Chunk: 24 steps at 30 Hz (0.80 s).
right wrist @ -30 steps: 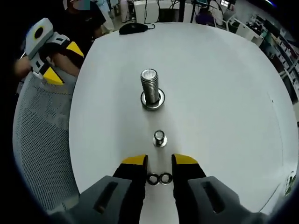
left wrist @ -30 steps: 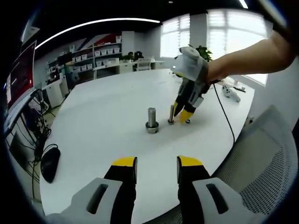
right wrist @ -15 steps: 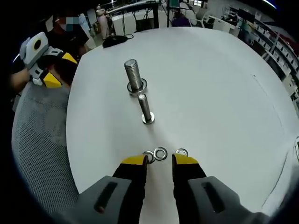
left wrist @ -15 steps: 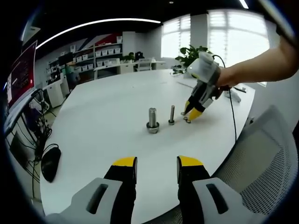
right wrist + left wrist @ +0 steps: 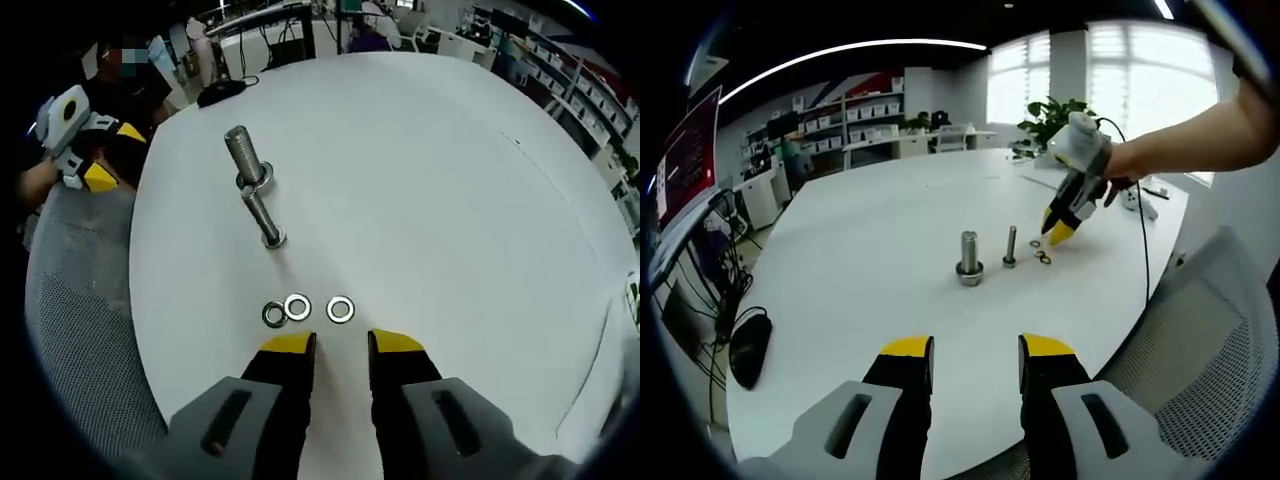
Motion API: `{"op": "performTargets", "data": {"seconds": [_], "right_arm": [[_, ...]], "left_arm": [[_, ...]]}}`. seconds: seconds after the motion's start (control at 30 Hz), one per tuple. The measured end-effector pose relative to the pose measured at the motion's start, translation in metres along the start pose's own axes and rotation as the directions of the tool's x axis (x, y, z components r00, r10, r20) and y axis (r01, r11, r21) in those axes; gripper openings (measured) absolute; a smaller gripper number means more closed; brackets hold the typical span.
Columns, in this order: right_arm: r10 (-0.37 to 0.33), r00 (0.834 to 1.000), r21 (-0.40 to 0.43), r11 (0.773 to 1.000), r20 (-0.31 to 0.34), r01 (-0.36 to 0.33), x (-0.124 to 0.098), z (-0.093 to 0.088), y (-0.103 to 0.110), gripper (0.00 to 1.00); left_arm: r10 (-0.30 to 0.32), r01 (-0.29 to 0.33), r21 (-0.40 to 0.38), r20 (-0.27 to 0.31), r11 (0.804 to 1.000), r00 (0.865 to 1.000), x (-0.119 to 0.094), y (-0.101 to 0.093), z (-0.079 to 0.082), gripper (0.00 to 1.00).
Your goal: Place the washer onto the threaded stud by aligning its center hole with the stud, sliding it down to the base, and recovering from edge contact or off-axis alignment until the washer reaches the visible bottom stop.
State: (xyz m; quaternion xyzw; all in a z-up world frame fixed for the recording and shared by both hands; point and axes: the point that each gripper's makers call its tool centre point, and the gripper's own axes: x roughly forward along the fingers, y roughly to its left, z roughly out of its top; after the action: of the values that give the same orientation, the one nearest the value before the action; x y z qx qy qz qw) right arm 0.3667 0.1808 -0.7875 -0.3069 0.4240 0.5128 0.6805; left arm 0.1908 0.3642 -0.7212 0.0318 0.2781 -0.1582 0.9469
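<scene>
**Steel washers loose on the worktop, none picked up yet**

Left gripper view: white worktop (image 5: 870,250) carries two upright studs near its middle, the thick stud (image 5: 969,257) with a collar at its foot and the thin stud (image 5: 1010,246) just beside it. Small washers (image 5: 1041,255) lie close to the thin one, though at this range I can't count them for sure. The left tongs (image 5: 974,362) sit low at the near edge, spread and empty. The right tongs (image 5: 1060,226) hang above the washers, tips pointing down at them.

Right gripper view: three washers lie flat in a row, the left washer (image 5: 273,314) touching the middle washer (image 5: 297,307), the right washer (image 5: 340,309) a little apart. The right tongs (image 5: 340,351) hover just short of them, spread, holding nothing. Both studs stand beyond.

The step in hand looks like the pick. The lone right washer is probably the easiest: come down square, one jaw on each side of its rim, and pinch at the edge so the hole remains open for the stud. Keep it level when lifting, or it will catch on the threads.
</scene>
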Motion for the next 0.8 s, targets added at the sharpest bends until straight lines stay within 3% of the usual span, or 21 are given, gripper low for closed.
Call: {"op": "performTargets", "data": {"seconds": [0.37, 0.67, 0.8], "right_arm": [[0.049, 0.996, -0.061, 0.997, -0.073, -0.053, 0.004, -0.007, -0.006, 0.23], [0.074, 0.993, -0.06, 0.995, -0.092, -0.079, 0.007, -0.005, -0.016, 0.22], [0.079, 0.988, -0.109, 0.99, -0.129, -0.093, 0.007, -0.005, -0.016, 0.22]], "left_arm": [[0.01, -0.01, -0.005, -0.002, 1.0, 1.0, 0.0, 0.002, 0.0, 0.32], [0.018, -0.018, -0.006, -0.013, 1.0, 1.0, 0.001, 0.004, -0.002, 0.32], [0.022, -0.022, -0.008, -0.016, 1.0, 1.0, 0.001, 0.005, -0.002, 0.32]]}}
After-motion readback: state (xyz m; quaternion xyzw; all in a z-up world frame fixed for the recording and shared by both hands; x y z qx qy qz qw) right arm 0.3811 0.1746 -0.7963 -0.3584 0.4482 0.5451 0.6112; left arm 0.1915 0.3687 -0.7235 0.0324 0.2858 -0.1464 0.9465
